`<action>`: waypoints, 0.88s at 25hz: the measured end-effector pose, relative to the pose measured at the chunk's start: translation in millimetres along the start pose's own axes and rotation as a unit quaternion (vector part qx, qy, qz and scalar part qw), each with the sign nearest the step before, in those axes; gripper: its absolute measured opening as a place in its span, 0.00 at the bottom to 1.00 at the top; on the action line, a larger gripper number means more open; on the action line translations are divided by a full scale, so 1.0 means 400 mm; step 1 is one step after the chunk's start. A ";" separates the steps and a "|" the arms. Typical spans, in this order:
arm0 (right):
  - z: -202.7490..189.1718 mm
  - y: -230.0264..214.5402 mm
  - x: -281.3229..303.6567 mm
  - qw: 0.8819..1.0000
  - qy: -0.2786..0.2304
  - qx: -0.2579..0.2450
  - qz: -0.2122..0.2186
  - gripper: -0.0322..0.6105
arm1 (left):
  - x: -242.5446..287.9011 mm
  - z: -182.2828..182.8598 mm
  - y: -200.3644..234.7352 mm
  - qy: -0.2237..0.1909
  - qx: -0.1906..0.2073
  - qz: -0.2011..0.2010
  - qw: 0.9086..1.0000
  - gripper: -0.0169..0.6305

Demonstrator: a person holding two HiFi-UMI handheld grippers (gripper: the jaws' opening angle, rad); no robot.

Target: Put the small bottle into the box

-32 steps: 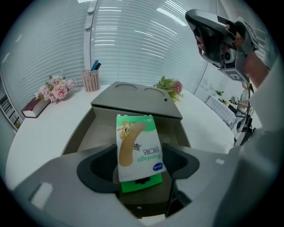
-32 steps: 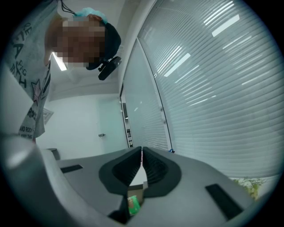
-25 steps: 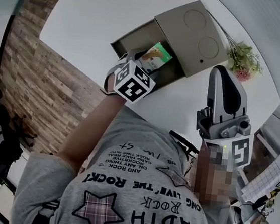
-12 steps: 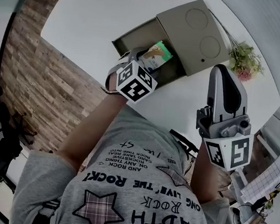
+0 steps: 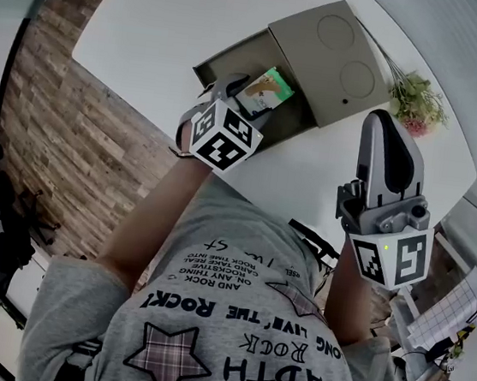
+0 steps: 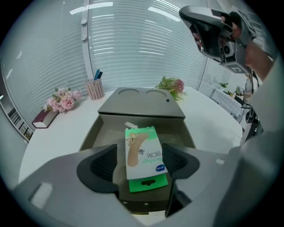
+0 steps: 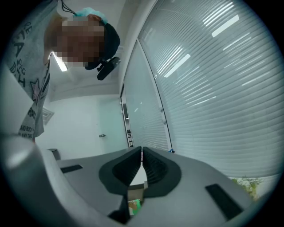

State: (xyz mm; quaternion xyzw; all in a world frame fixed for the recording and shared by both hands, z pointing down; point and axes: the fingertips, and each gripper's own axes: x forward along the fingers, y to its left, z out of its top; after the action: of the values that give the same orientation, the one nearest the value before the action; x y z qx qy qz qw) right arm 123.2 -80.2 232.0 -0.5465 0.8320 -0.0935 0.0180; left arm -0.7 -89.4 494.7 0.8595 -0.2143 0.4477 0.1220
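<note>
Left tool point(image 6: 142, 158) over open box point(image 6: 91, 133) on white tabletop point(image 6: 57, 133), jaws wide apart. White-and-green packet point(image 6: 143, 153) sits between them, gap each side, not gripped. Packet lies inside box, green end toward near wall. Lid point(image 6: 142, 102) folded back behind. Right tool point(image 7: 142, 155) held up, well off to the side and aimed at blinds; jaws pressed together, nothing in them.
</note>
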 end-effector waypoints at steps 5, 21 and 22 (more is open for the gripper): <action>0.002 0.018 -0.003 1.000 0.000 -0.007 0.008 0.07 | -0.041 0.001 0.015 -0.027 -0.013 0.023 0.999 0.52; 0.029 0.036 -0.033 0.999 -0.010 -0.026 0.023 0.07 | -0.219 0.002 0.081 -0.143 -0.042 0.122 0.981 0.04; 0.028 0.034 -0.035 0.999 -0.009 -0.027 0.022 0.07 | -0.236 0.007 0.088 -0.155 -0.044 0.130 0.978 0.04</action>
State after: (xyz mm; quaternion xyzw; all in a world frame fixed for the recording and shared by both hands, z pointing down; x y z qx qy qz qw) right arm 118.1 -63.8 217.8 -0.5295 0.8456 -0.0661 0.0128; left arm -63.4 -97.2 416.1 0.8771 -0.3600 0.3110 0.0658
